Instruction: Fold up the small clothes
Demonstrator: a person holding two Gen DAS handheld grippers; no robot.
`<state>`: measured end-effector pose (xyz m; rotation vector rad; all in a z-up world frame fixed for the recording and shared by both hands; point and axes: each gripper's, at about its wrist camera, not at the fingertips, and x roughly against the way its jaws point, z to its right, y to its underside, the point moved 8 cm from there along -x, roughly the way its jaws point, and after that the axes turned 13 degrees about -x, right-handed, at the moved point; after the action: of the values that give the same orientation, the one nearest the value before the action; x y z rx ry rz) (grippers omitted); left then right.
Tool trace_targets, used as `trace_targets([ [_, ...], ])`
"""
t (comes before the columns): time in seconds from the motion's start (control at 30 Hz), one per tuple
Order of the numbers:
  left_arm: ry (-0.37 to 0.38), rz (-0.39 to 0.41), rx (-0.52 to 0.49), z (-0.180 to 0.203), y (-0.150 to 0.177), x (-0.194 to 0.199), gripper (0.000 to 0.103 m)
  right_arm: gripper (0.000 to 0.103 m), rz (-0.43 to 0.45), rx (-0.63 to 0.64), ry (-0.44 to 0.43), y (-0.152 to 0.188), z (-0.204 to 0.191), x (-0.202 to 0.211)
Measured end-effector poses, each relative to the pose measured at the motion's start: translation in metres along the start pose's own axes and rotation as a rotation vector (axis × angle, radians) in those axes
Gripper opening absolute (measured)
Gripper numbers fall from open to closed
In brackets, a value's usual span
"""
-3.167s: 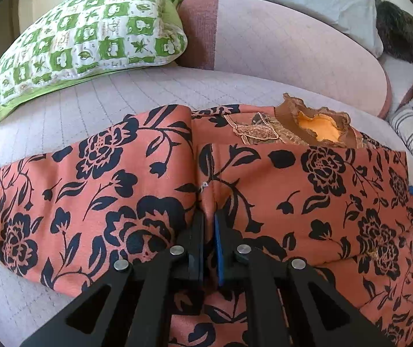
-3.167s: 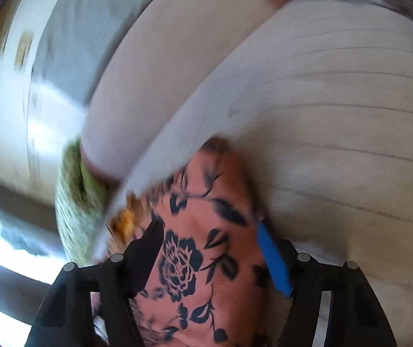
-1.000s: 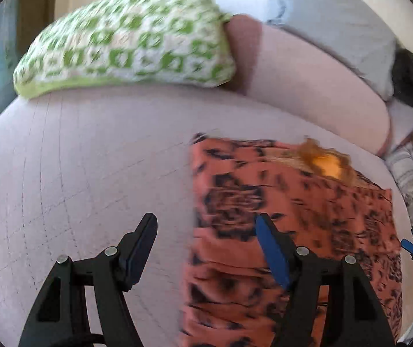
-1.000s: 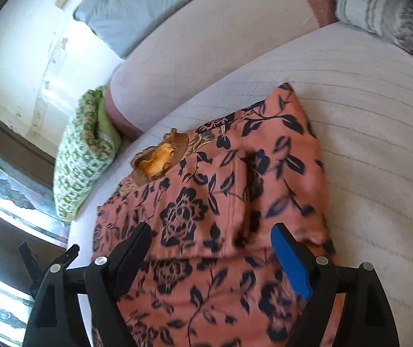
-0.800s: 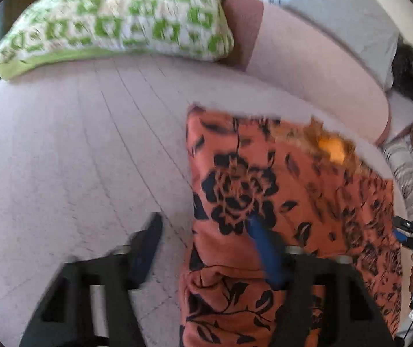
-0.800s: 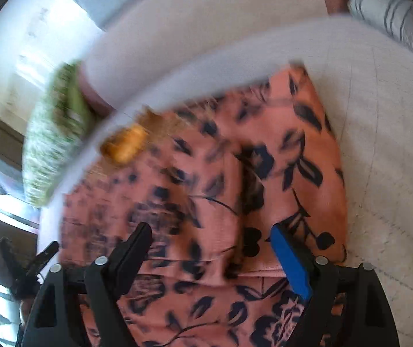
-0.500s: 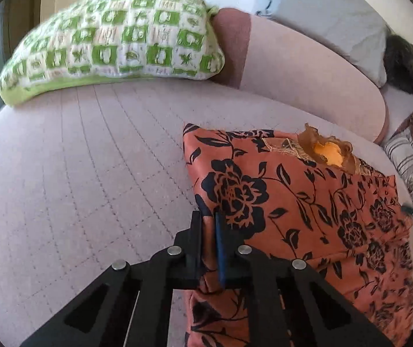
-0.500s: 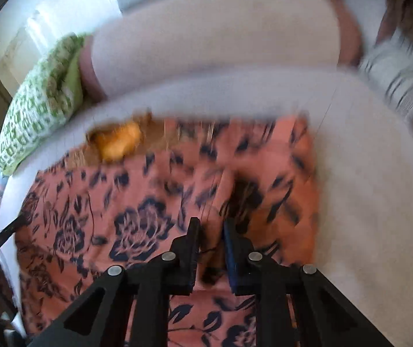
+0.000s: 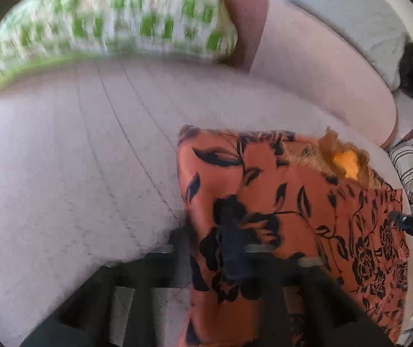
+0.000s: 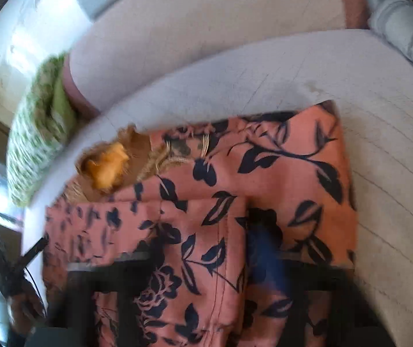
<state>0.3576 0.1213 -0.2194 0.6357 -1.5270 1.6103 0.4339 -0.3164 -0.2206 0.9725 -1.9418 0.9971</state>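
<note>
Dress (image 9: 290, 211) lies on the bed (image 9: 76, 173), sides folded in, neckline at one o'clock. Left gripper (image 9: 206, 248) pinches its left edge, right gripper (image 10: 229, 257) its right flap; thin bites could slip, springing folds open.

The orange garment (image 9: 293, 202) with dark flower print lies on the bed, its sides folded in, yellow-lined collar facing up.

Both grippers' jaws smeared by motion blur, partly behind floral garment (image 9: 293, 202); green pillow (image 9: 105, 20) blurred.
</note>
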Motion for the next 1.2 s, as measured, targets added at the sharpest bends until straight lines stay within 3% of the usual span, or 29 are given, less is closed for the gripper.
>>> trace_targets([
  [0.07,-0.046,0.078,-0.057,0.007,-0.009,0.013,0.009,0.015,0.055,0.098,0.034,0.004,-0.014,0.013],
  [0.1,-0.085,0.129,-0.110,0.013,-0.010,0.021,0.009,0.015,0.130,0.161,0.073,0.002,-0.022,0.026],
  [0.13,-0.119,0.149,-0.149,0.018,-0.005,0.021,0.009,0.015,0.184,0.194,0.097,-0.001,-0.025,0.034],
  [0.17,-0.128,0.119,-0.154,0.018,-0.001,0.009,0.009,0.016,0.207,0.201,0.116,-0.003,-0.025,0.035],
  [0.2,-0.110,0.037,-0.116,0.012,0.009,-0.012,0.011,0.017,0.183,0.183,0.142,-0.006,-0.017,0.023],
  [0.23,-0.098,0.040,-0.062,0.005,0.013,-0.016,0.016,0.026,0.122,0.160,0.158,-0.001,-0.008,0.009],
  [0.27,-0.092,0.045,-0.044,0.003,0.013,-0.010,0.020,0.027,0.077,0.131,0.147,0.003,0.002,-0.003],
  [0.3,-0.116,0.053,-0.049,0.002,0.009,-0.003,0.023,0.031,0.114,0.125,0.126,0.002,0.002,0.004],
  [0.37,-0.143,0.125,-0.089,0.003,0.003,0.021,0.023,0.072,0.192,0.099,0.139,0.001,0.006,0.030],
  [0.4,-0.147,0.141,-0.101,0.004,0.001,0.030,0.023,0.073,0.234,0.081,0.128,0.001,0.008,0.046],
  [0.47,-0.115,0.183,-0.125,0.014,0.001,0.051,0.023,0.073,0.246,0.038,0.004,0.004,-0.001,0.069],
  [0.53,-0.069,0.208,-0.135,0.027,0.005,0.059,0.030,0.073,0.170,0.008,-0.173,0.019,-0.018,0.078],
  [0.6,-0.024,0.184,-0.146,0.040,0.012,0.048,0.031,0.073,0.063,-0.029,-0.293,0.038,-0.026,0.066],
  [0.63,-0.034,0.142,-0.154,0.042,0.021,0.037,0.032,0.075,-0.011,-0.054,-0.308,0.049,-0.022,0.047],
  [0.7,-0.096,-0.026,-0.130,0.027,0.044,-0.002,0.030,0.068,-0.079,-0.125,-0.250,0.060,0.003,0.011],
  [0.73,-0.100,0.011,-0.128,0.026,0.042,0.003,0.031,0.067,-0.053,-0.153,-0.273,0.057,0.004,0.017],
  [0.8,-0.118,0.039,-0.136,0.031,0.034,0.025,0.035,0.075,0.001,-0.119,-0.245,0.056,-0.008,0.047],
  [0.87,-0.117,0.093,-0.157,0.038,0.034,0.053,0.065,0.076,0.090,-0.016,-0.254,0.059,-0.021,0.085],
  [0.93,-0.138,0.130,-0.163,0.041,0.042,0.078,0.074,0.077,0.134,-0.008,-0.224,0.069,-0.014,0.110],
  [1.03,-0.105,0.139,-0.134,0.047,0.082,0.119,0.076,0.080,0.125,-0.032,-0.212,0.097,0.011,0.134],
  [1.2,-0.066,0.084,-0.071,0.051,0.160,0.148,0.083,0.081,0.034,-0.047,-0.160,0.189,0.063,0.154],
])
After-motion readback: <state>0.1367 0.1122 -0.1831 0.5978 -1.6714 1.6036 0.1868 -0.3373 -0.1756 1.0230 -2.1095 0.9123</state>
